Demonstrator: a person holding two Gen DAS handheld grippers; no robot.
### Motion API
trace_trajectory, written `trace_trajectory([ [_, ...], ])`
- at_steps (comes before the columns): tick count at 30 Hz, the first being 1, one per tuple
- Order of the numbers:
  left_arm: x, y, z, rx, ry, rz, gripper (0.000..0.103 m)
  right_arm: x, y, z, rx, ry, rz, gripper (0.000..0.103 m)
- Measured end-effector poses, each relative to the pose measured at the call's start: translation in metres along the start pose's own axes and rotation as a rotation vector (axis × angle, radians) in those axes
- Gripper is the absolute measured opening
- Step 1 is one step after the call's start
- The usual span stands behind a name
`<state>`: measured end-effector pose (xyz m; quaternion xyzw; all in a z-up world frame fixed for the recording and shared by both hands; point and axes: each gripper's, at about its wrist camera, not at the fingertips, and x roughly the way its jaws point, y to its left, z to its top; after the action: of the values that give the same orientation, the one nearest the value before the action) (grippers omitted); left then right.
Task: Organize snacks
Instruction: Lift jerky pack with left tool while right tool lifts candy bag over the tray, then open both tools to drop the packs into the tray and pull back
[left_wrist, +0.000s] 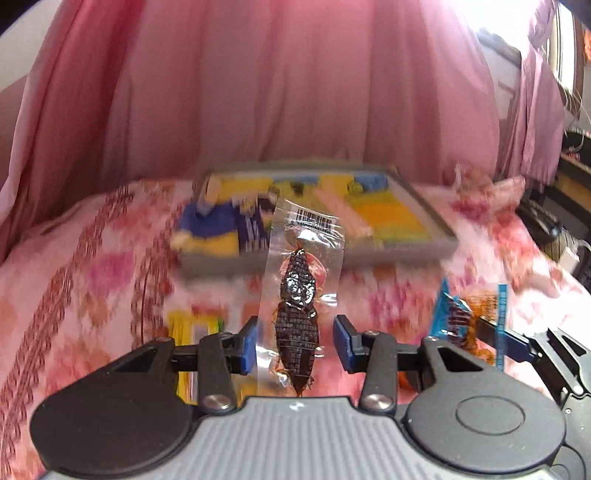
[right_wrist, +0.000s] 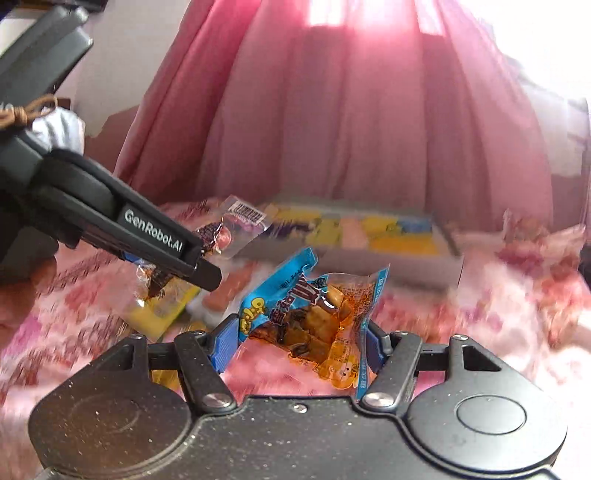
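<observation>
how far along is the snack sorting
Done: the grey tray already holds several yellow and blue packs. In hand: the left gripper carries a clear-wrapped dark snack; the right gripper grips a blue packet. Left: a yellow pack on the bedspread.

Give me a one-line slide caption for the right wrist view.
Right gripper holds a blue snack packet above the floral cloth, the grey tray of snacks beyond.

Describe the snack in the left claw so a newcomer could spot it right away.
Start at the grey tray of yellow and blue snacks on the pink flowered bedspread. In front of it the left claw holds up a long clear packet. Unlike the blue packet in the right claw, it is see-through, with a dark brown piece inside and a barcode on top.
</observation>
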<state>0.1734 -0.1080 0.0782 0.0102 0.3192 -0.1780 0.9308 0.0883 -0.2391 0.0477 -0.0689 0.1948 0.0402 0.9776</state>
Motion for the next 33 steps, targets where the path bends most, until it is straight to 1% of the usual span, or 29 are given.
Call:
trace_trajectory([
  [4, 0.018, 0.003, 0.035, -0.010, -0.047, 0.010, 0.046, 0.021, -0.022, 0.025, 0.009, -0.045, -0.028, 0.068],
  [9, 0.047, 0.001, 0.078, -0.017, -0.111, 0.009, 0.046, 0.062, -0.049, 0.058, 0.002, -0.067, -0.048, 0.068],
  [11, 0.059, 0.001, 0.089, -0.037, -0.137, 0.015, 0.046, 0.078, -0.058, 0.070, -0.013, -0.073, -0.061, 0.068],
  [14, 0.077, 0.000, 0.098, -0.077, -0.161, 0.062, 0.046, 0.101, -0.071, 0.084, -0.019, -0.076, -0.078, 0.069],
  [18, 0.100, -0.004, 0.101, -0.067, -0.184, 0.117, 0.046, 0.130, -0.089, 0.089, -0.008, -0.043, -0.123, 0.069],
  [22, 0.119, -0.005, 0.098, -0.066, -0.153, 0.131, 0.046, 0.149, -0.103, 0.084, 0.043, 0.003, -0.149, 0.069],
  [25, 0.133, -0.004, 0.094, -0.074, -0.112, 0.125, 0.046, 0.160, -0.110, 0.074, 0.060, 0.037, -0.154, 0.069],
  [30, 0.154, -0.007, 0.091, -0.067, -0.033, 0.130, 0.046, 0.173, -0.105, 0.060, 0.037, 0.074, -0.152, 0.069],
  [33, 0.162, -0.006, 0.090, -0.087, -0.010, 0.133, 0.046, 0.179, -0.103, 0.057, 0.022, 0.082, -0.147, 0.069],
])
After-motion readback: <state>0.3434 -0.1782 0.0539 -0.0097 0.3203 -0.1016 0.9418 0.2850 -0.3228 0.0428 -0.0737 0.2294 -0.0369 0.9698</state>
